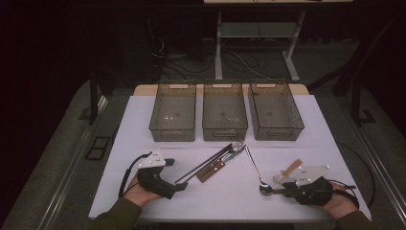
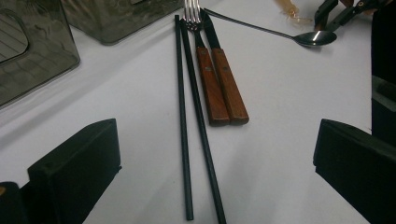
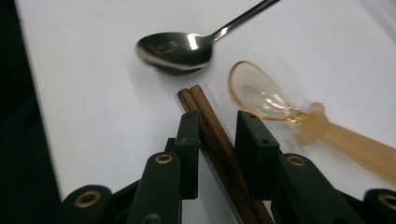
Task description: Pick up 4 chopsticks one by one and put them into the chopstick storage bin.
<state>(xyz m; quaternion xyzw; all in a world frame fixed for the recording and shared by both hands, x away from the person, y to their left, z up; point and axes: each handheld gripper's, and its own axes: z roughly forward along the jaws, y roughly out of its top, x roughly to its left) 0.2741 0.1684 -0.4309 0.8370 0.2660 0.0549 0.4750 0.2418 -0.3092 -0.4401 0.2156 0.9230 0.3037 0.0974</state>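
So the bench (image 1: 143, 191) has a plain white top. Along its far edge sit three smoky see-through bins (image 1: 223, 117) in a row, side by side. In the middle lies a little cluster: two black chopsticks (image 2: 191, 126) next to each other, then a fork (image 2: 205, 74) and a knife (image 2: 229, 79) with wooden handles just beside them, all angled the same way. A metal spoon (image 1: 256, 170) runs from the fork's tines toward the near right. Close to its bowl lie a pair of brown wooden chopsticks (image 3: 219, 140) and an amber plastic spoon (image 3: 280, 109).
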